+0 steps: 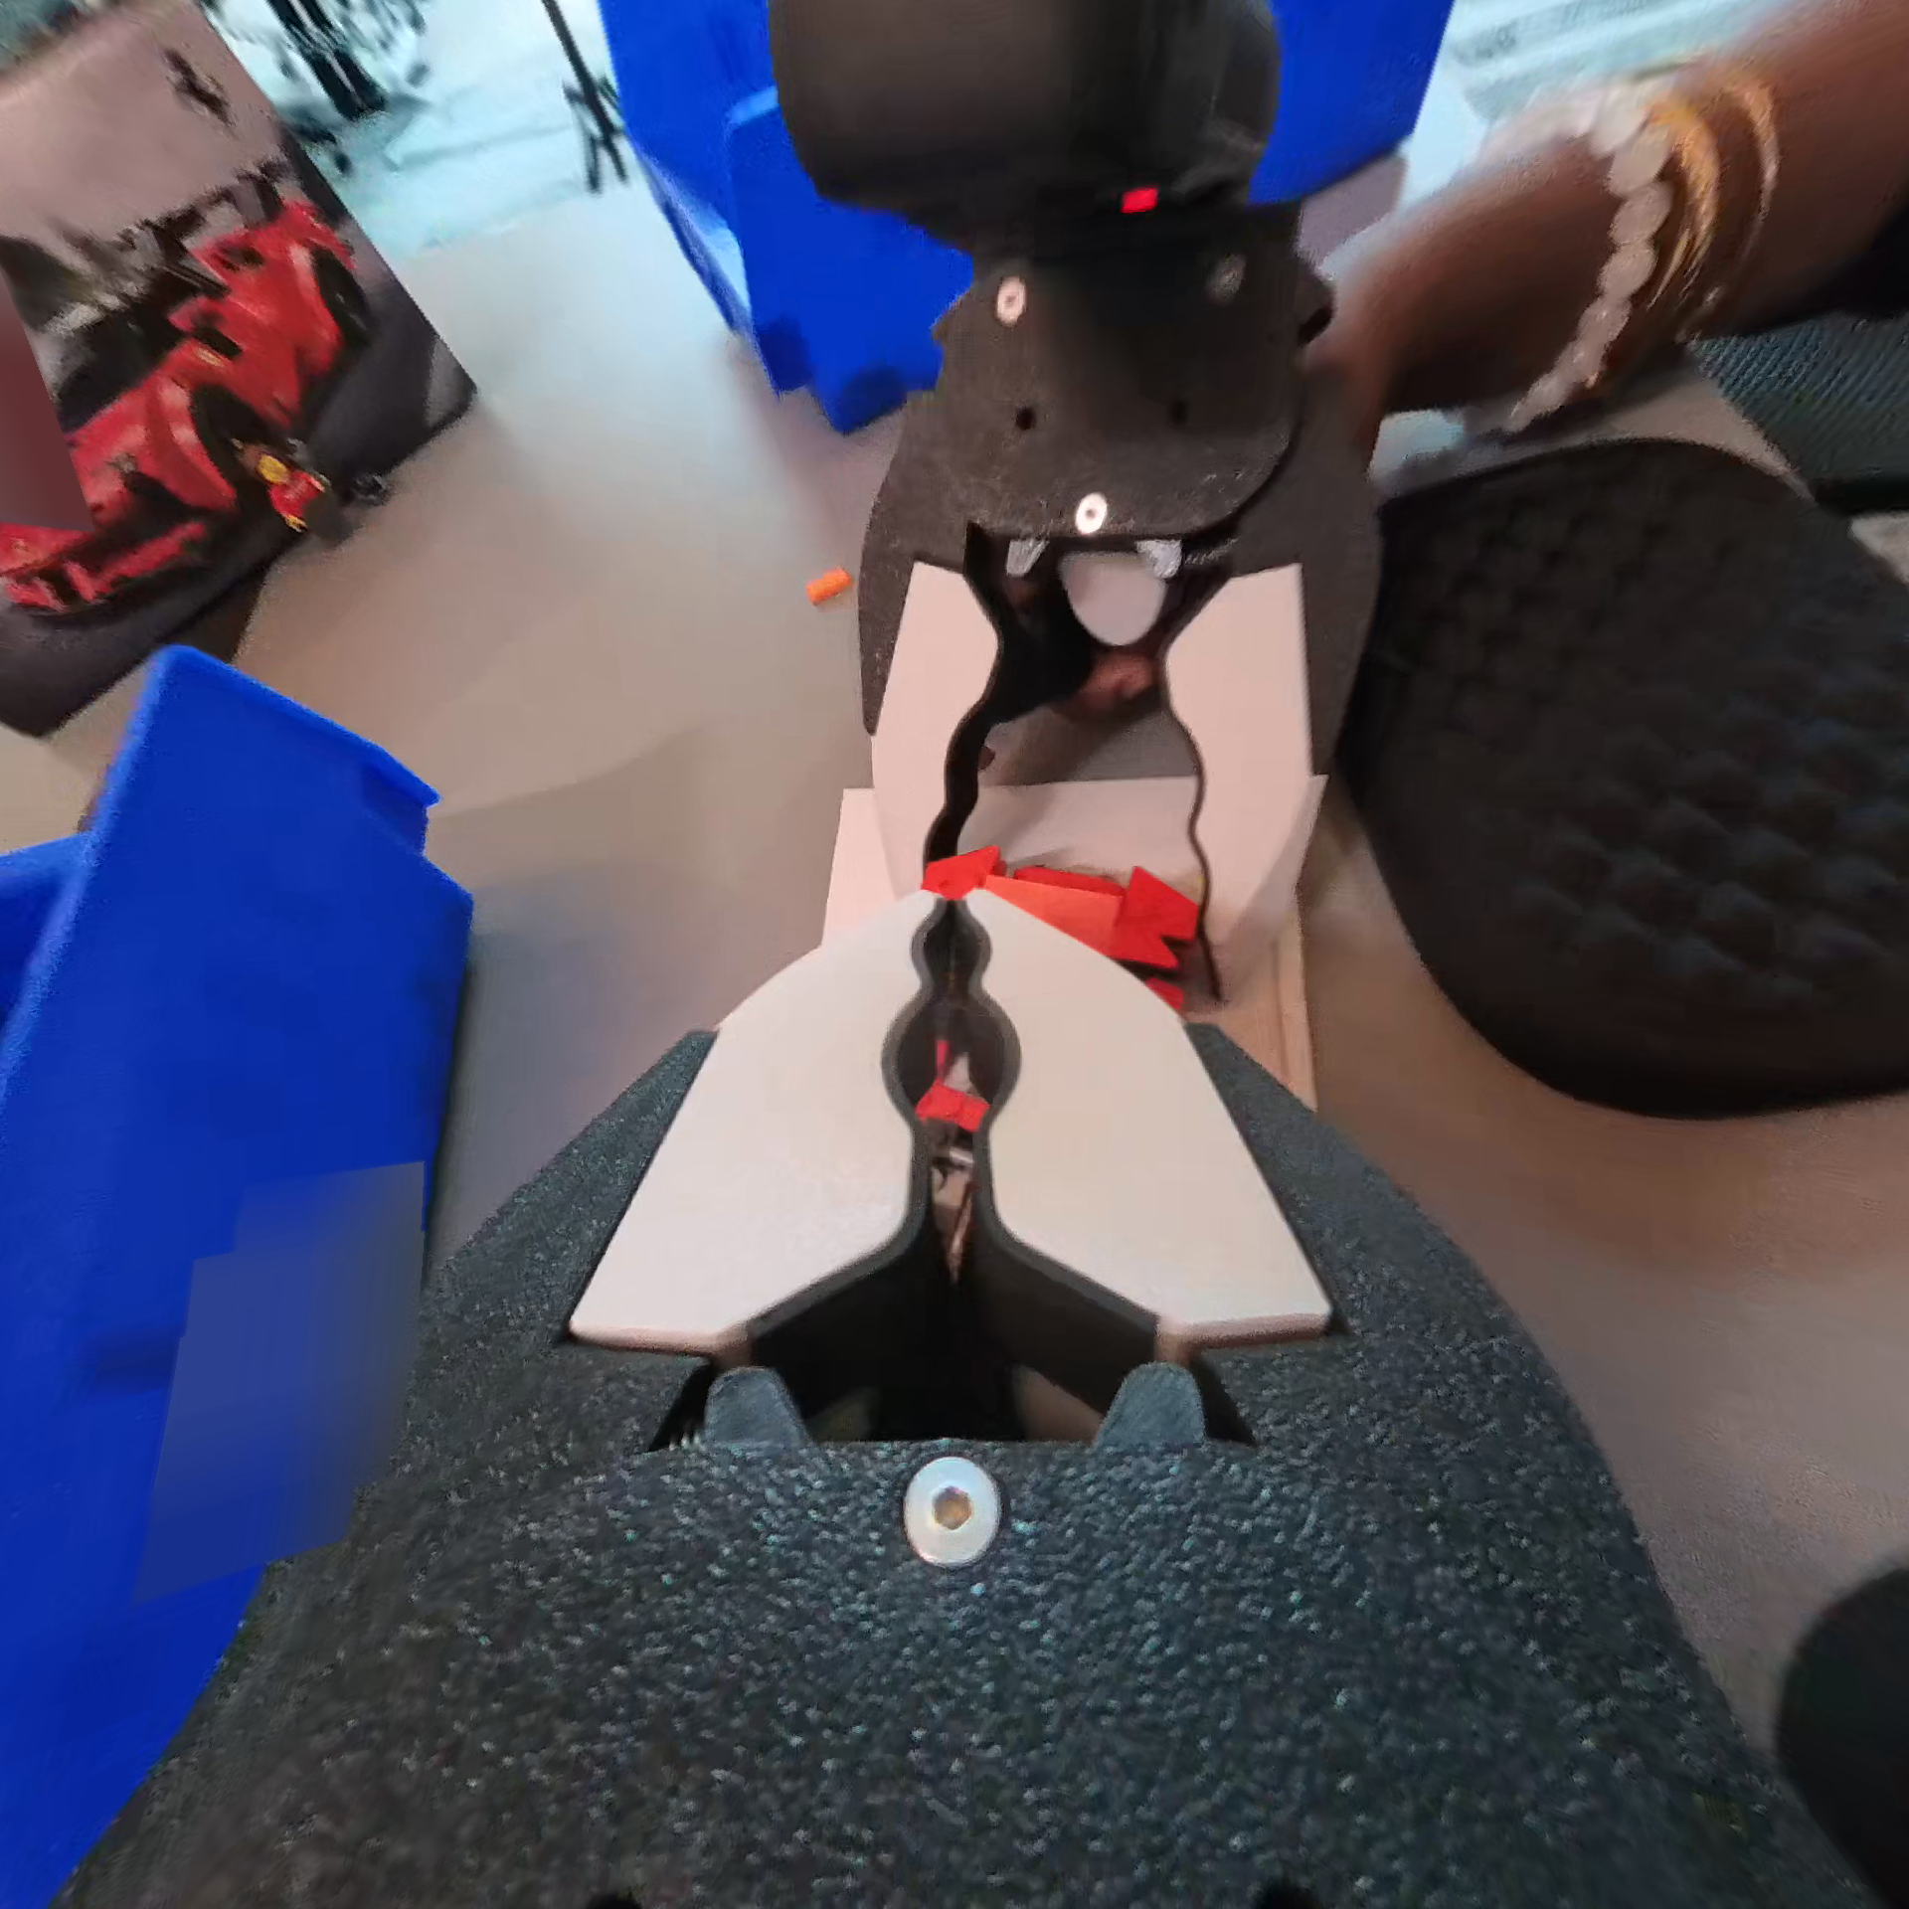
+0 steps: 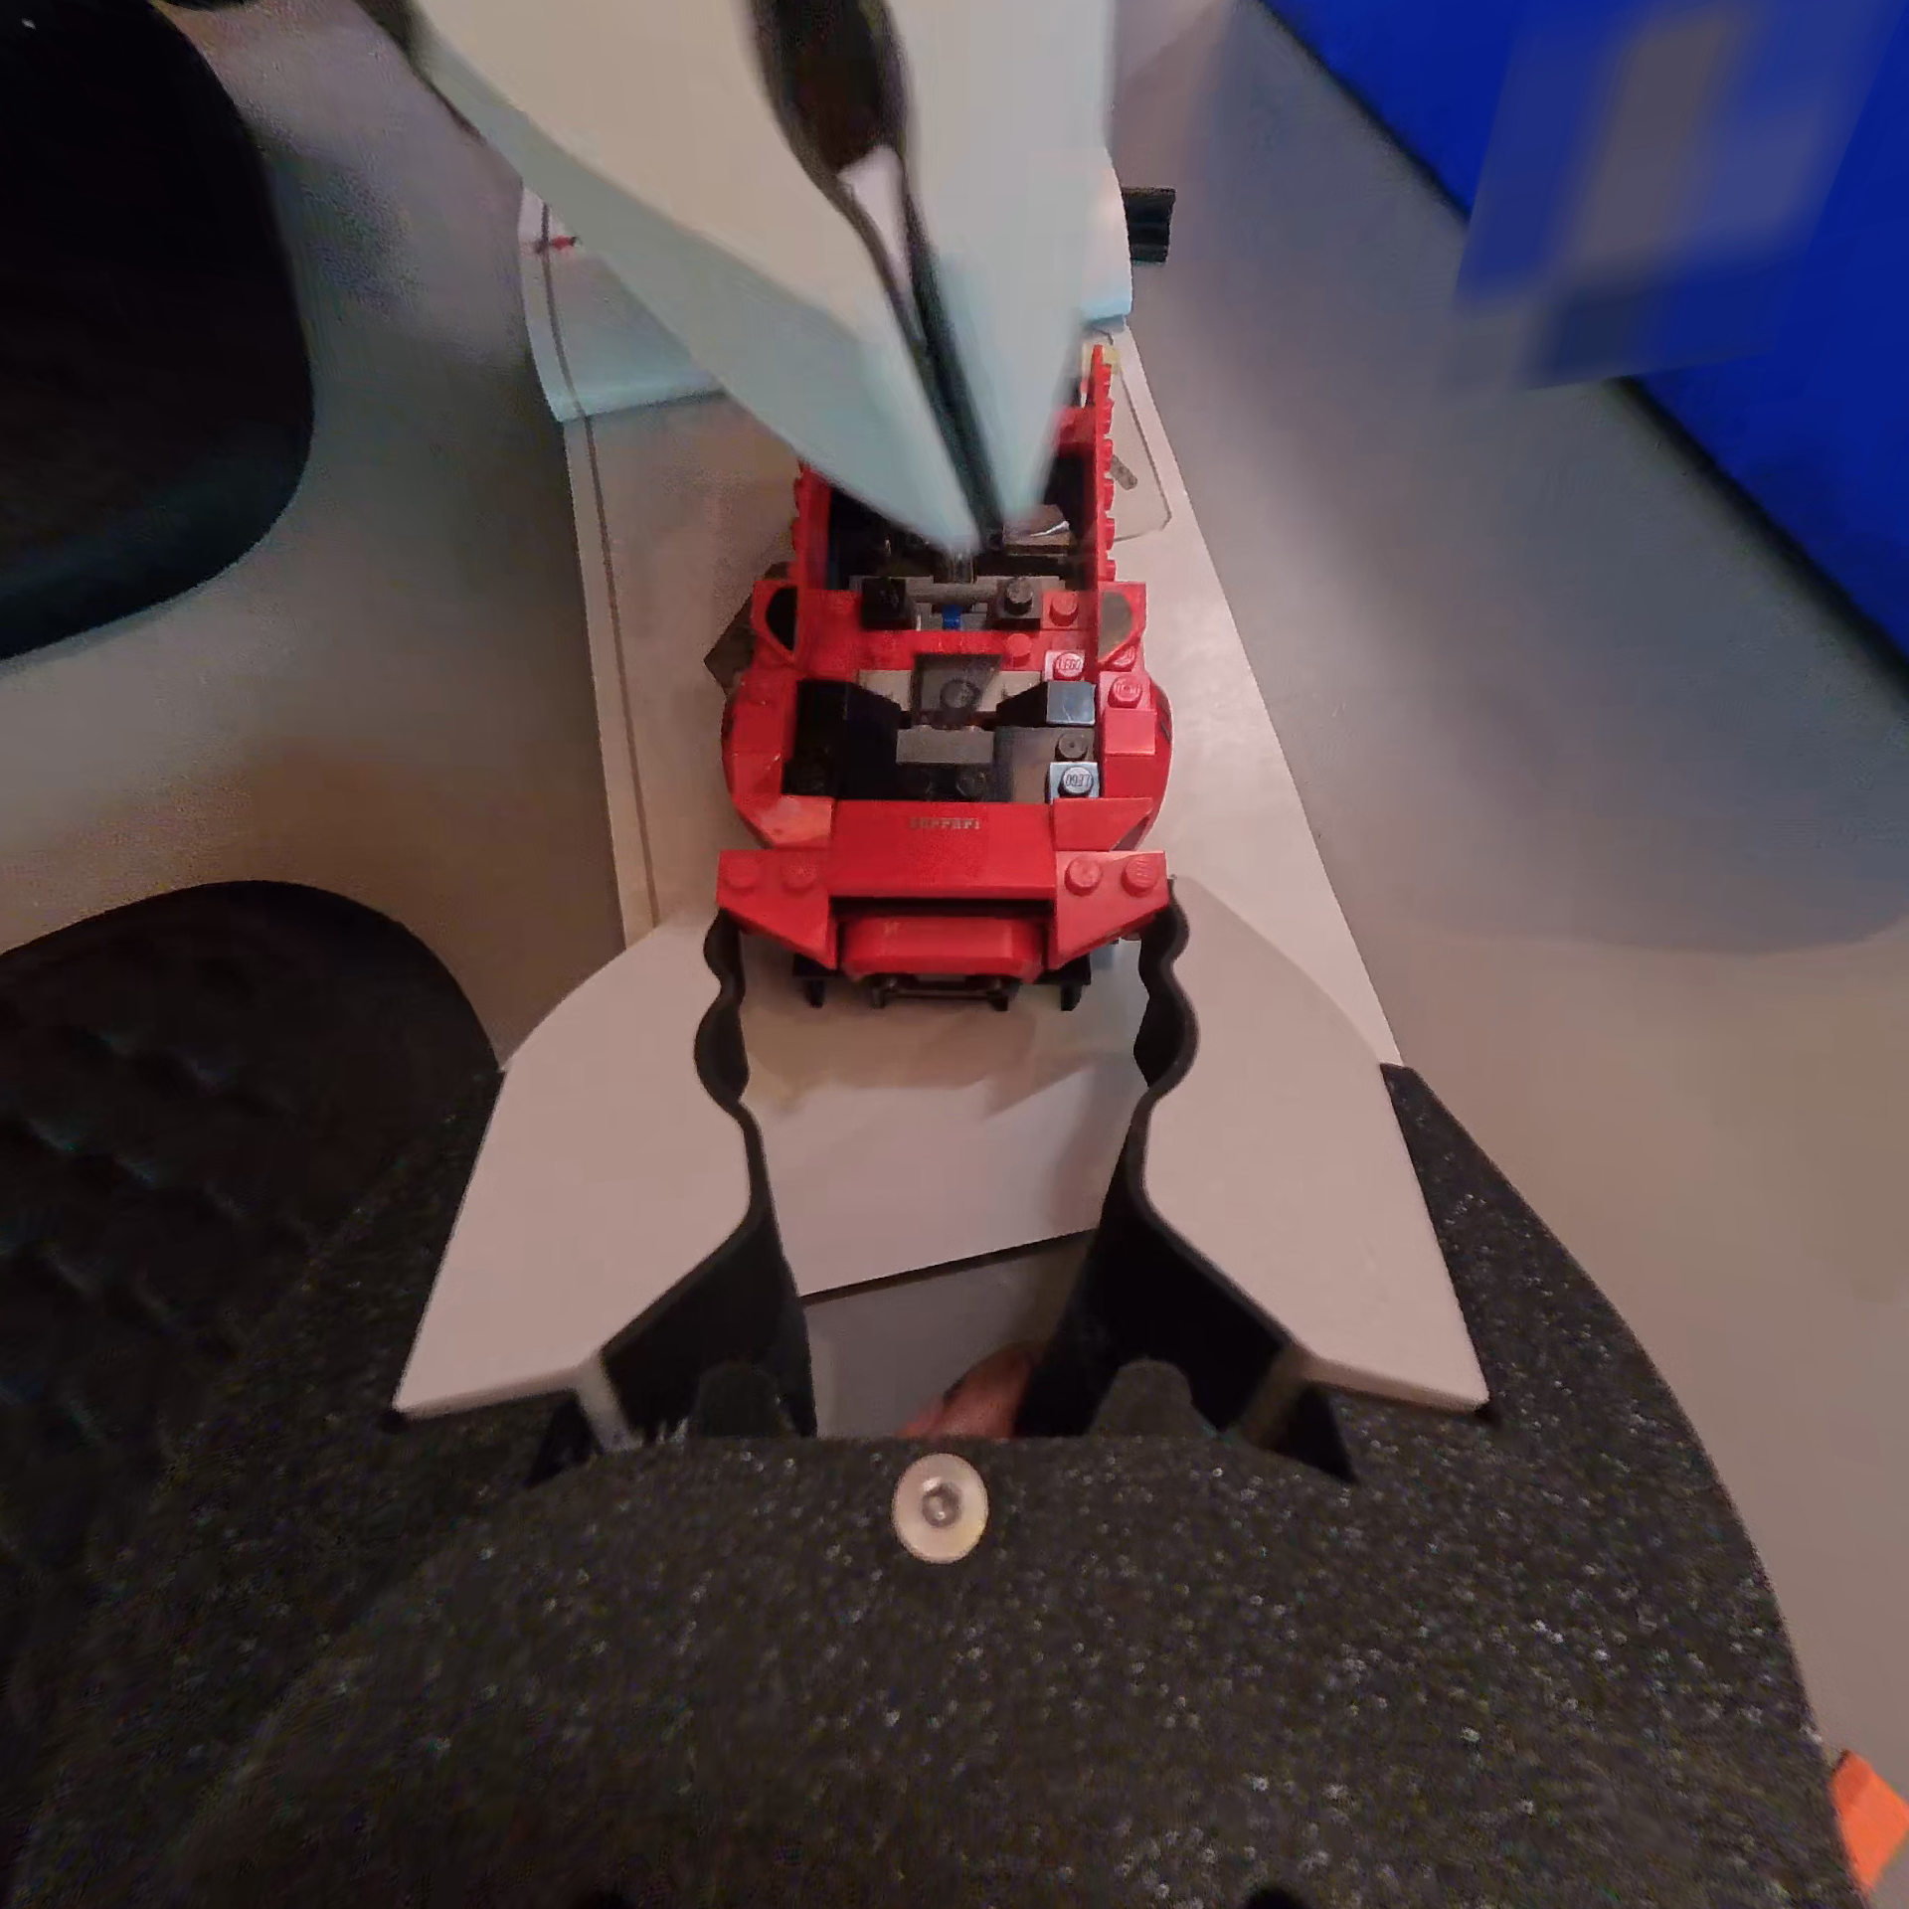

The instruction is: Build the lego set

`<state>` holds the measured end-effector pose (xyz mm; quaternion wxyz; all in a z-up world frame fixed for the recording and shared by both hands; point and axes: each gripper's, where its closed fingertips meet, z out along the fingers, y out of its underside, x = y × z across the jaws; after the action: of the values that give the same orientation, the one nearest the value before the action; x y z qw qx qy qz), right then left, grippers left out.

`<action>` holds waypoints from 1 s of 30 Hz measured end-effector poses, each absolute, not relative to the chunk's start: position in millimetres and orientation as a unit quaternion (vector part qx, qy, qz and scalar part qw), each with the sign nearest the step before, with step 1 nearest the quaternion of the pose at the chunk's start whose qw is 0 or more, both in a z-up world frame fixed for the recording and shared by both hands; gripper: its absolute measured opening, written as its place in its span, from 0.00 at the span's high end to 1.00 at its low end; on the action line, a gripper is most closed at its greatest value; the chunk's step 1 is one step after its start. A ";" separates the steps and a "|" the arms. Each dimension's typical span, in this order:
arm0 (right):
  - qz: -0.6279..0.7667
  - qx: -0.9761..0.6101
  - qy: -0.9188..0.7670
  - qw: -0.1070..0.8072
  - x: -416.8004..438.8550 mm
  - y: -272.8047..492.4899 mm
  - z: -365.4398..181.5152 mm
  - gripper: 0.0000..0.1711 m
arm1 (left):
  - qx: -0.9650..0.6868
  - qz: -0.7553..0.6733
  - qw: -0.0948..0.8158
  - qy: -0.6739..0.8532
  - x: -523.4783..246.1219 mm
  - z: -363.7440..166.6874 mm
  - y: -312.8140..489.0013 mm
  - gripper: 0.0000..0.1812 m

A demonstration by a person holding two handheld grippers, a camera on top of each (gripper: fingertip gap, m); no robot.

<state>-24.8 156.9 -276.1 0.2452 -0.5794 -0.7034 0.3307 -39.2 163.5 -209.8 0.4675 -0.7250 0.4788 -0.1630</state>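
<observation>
A partly built red lego car (image 2: 945, 826) stands on a white sheet (image 2: 1240, 826). My right gripper (image 2: 945, 919) is open, and the car's rear end stands between its fingertips (image 2: 723, 940). My left gripper (image 1: 945, 907) is shut. In the right wrist view it (image 2: 966, 537) comes down from above with its tips in the car's open middle. I see nothing between its pads. In the left wrist view the car (image 1: 1074, 909) lies just past my left tips, and the right gripper (image 1: 1069, 878) faces me astride it.
Blue bins stand at the left (image 1: 207, 1033) and at the back (image 1: 826, 207). The set's box (image 1: 186, 393) stands at the far left. A black quilted mat (image 1: 1653, 775) lies to the right. A small orange piece (image 1: 828, 587) lies on the table. A hand with bracelets (image 1: 1601, 238) holds the right gripper. My hands' fingertips stand some 7 cm from each other.
</observation>
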 end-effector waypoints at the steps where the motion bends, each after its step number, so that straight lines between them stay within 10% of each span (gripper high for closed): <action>1: 0.330 -0.579 -0.704 0.246 -24.8 156.9 -276.1 0.56 | -0.730 -0.163 0.451 0.487 -36.6 -217.9 168.9 1.00; 30: 0.328 -0.579 -0.704 0.247 -25.3 156.9 -276.2 0.56 | -0.747 -0.196 0.325 0.546 -27.0 -247.5 179.5 1.00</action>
<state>-25.3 156.9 -276.2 0.2473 -0.5792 -0.7040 0.3282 -27.0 179.5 -247.5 0.3251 -0.7469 0.5459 -0.1962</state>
